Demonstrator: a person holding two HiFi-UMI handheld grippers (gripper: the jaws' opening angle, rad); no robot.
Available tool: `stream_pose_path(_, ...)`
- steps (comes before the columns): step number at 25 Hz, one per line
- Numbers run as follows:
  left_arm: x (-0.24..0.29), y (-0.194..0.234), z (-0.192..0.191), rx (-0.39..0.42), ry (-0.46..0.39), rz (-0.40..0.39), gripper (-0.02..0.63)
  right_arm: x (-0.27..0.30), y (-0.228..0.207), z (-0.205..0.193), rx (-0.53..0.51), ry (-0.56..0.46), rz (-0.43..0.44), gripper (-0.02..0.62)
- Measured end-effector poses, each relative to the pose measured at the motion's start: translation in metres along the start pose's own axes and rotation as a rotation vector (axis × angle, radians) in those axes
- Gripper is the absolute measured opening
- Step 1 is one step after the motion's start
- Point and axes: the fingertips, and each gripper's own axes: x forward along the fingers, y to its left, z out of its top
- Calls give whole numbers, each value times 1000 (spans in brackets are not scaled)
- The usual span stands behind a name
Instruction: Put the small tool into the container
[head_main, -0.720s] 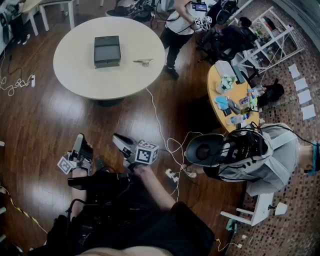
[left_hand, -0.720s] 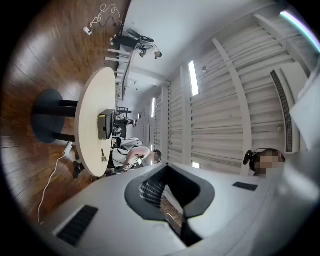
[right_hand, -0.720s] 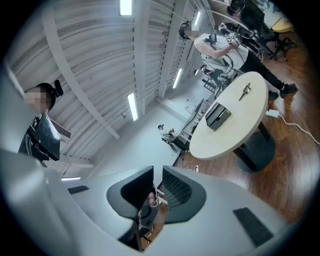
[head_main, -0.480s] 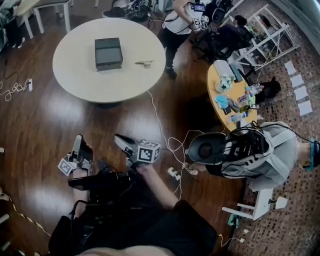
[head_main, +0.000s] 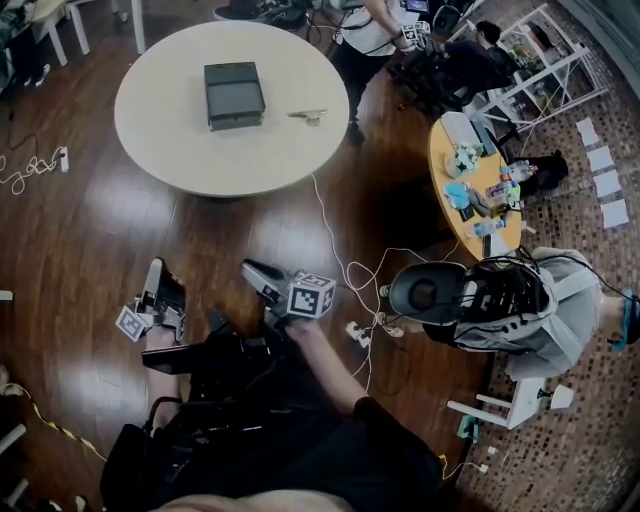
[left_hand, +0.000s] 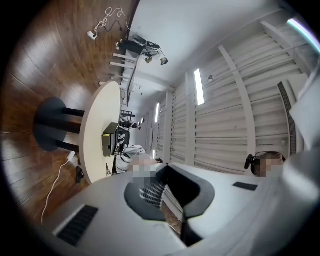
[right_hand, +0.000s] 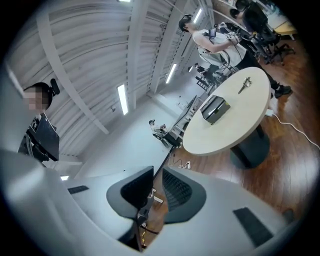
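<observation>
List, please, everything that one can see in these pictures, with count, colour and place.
round table: one, white, upper left of head view
container: one, dark, on the round table
small tool: one, pale, same table, right of the container
side table: one, yellow, right, cluttered
seated person: one, grey top, right
cable: one, white, wooden floor
left gripper: one, grey, low left, jaws apart, empty
right gripper: one, grey, beside it, jaws apart, empty

The room is viewed from head height, steeply downward, the round table (head_main: 200, 150) far off at the top; the left gripper view is rolled sideways, low, facing that table; the right gripper view is aimed likewise; table and box (head_main: 234, 95) are shared by all.
</observation>
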Motion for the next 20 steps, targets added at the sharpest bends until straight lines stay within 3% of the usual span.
stream_pose_path(4,7,15,9,1,-20,27,-9,14,-3,10,3,18,27,63)
stream_pose_path(10,4,-7,19,5,-46,31,-9,38,3,9,44,40,57,63)
stream_pose_path(15,41,4,30,49,-94,78,-9,71,-10,66,39,46,157,63)
stream_pose_path(20,105,20,15,97,-58,73,-11,70,-49,128,38,8,196,63)
